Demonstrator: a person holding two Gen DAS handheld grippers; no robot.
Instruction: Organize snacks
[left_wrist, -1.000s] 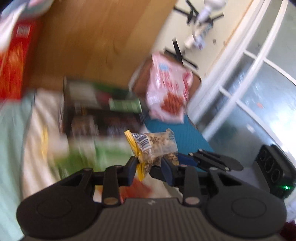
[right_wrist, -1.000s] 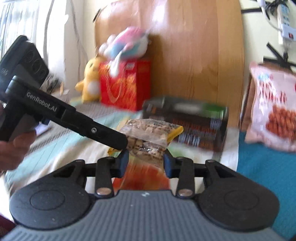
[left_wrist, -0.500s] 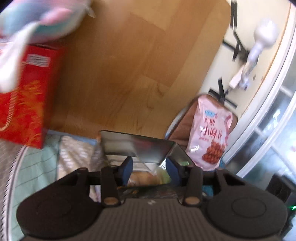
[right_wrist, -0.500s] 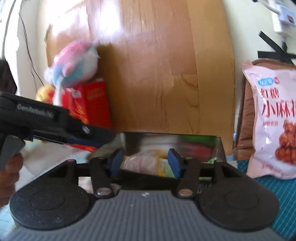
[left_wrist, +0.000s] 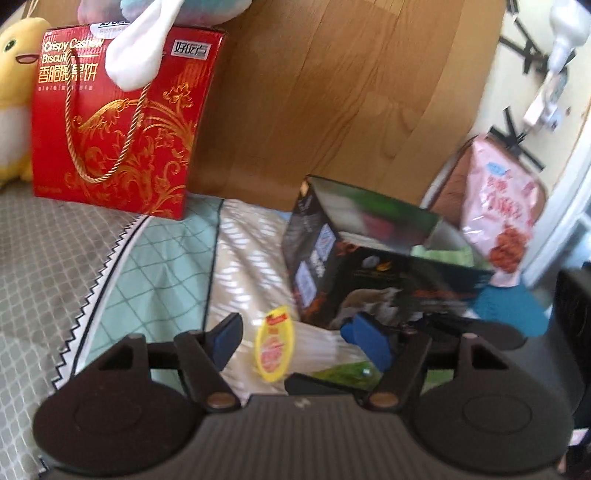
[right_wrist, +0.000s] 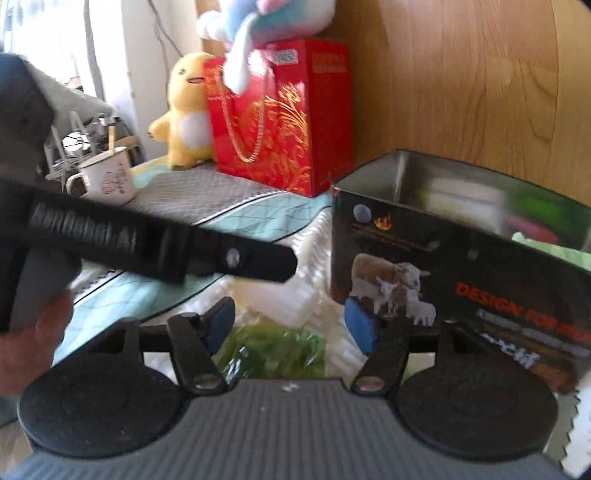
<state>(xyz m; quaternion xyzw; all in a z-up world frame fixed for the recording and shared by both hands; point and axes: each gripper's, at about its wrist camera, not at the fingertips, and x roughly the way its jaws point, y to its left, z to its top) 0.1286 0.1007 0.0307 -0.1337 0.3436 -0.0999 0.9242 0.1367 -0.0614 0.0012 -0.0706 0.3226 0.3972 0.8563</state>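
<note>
A: Where do the two grippers stand?

B: Both empty, jaws spread wide; the left gripper (left_wrist: 295, 338) hangs over the bed (left_wrist: 155, 258), the right gripper (right_wrist: 291, 321) just beside it, with the left tool crossing the right wrist view as a dark bar.

A: And the snacks?

B: The open black box (left_wrist: 369, 258) stands on the bedding, ahead and to the right of both grippers; packets show inside it, though blur hides which ones; a small yellow packet (left_wrist: 275, 349) lies loose on the bedding, and a green packet (right_wrist: 273, 349) lies low between the right gripper's jaws.

A: Which one looks next?

B: My guess is the yellow packet; it sits between the left jaws, a little left of their middle and just ahead of them; its long axis runs away from the camera, roughly along the fingers, so the jaws would close across its narrow width.

A: Which hand is nearer?

B: The left, plainly; the right wrist view does not show the yellow packet at all; the green one belongs to the right.

A: Anything else about?

B: A red biscuit box (left_wrist: 122, 122) against the wooden headboard (left_wrist: 332, 92); a pink snack bag (left_wrist: 502, 210) leaning far right, well apart from the box.
</note>
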